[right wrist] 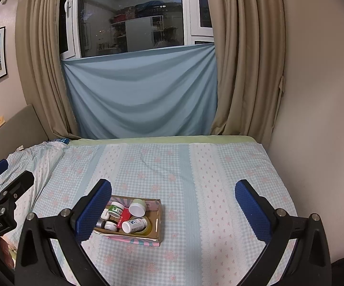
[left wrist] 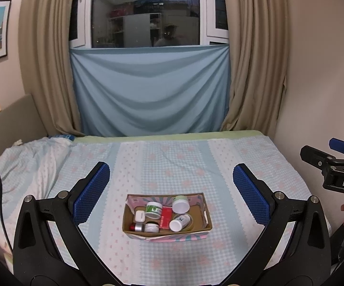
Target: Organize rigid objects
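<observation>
An open cardboard box (left wrist: 209, 217) sits on the bed, centred between my left gripper's fingers in the left wrist view. It holds several small items: a green-labelled jar (left wrist: 154, 209), a white-lidded jar (left wrist: 181, 203), a white bottle (left wrist: 179, 222), a red packet (left wrist: 166, 217), a white earbud case (left wrist: 139, 216) and small tins. My left gripper (left wrist: 170, 193) is open and empty, held above and before the box. My right gripper (right wrist: 173, 208) is open and empty; the box (right wrist: 159, 217) lies by its left finger (right wrist: 93, 212).
The bed carries a blue checked sheet (left wrist: 172, 162) with a rumpled quilt (left wrist: 29, 164) at the left. A wall (right wrist: 315, 119) runs along the right edge. Curtains (left wrist: 255, 71), a blue drape (left wrist: 148, 90) and a window stand behind.
</observation>
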Demonstrator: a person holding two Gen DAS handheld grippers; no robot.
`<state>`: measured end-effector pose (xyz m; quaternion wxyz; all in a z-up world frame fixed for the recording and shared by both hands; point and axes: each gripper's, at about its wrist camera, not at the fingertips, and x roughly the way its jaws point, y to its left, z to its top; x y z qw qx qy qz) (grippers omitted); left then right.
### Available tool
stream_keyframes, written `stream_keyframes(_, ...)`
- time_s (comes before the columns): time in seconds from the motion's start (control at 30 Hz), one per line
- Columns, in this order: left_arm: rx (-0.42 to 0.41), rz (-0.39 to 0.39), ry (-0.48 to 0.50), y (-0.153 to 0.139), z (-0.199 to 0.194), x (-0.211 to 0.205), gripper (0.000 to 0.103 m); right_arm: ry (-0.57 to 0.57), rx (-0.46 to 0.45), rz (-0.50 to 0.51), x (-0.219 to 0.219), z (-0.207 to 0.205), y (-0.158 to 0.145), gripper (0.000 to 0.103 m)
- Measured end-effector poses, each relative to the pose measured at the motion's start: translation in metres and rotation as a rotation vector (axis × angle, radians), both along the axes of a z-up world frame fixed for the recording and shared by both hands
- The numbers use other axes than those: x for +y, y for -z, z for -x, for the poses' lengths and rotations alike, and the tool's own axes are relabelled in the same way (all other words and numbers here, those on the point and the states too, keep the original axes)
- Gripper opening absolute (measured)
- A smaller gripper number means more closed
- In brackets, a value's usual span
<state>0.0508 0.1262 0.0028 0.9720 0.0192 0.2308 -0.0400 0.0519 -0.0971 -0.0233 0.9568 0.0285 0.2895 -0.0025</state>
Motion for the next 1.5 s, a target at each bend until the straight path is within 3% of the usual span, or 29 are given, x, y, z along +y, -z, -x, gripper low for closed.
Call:
stream_keyframes(0.9, -0.030, 0.008, 0.006, -0.003, -0.001, 0.001, 0.103, 0.054, -0.026, 0.009, 0.012, 0.004, -0.005, 0.103)
stream_keyframes(1.3, -0.023, -0.047, -0.037, 0.010, -0.009, 0.000, 0.103, 0.062, -0.019, 0.015, 0.015, 0.003, -0.002, 0.103)
stream_keyframes(1.5, -0.016, -0.018, -0.027, 0.020, -0.016, 0.004, 0.103, 0.071, -0.004, 0.017, 0.018, -0.007, 0.001, 0.103)
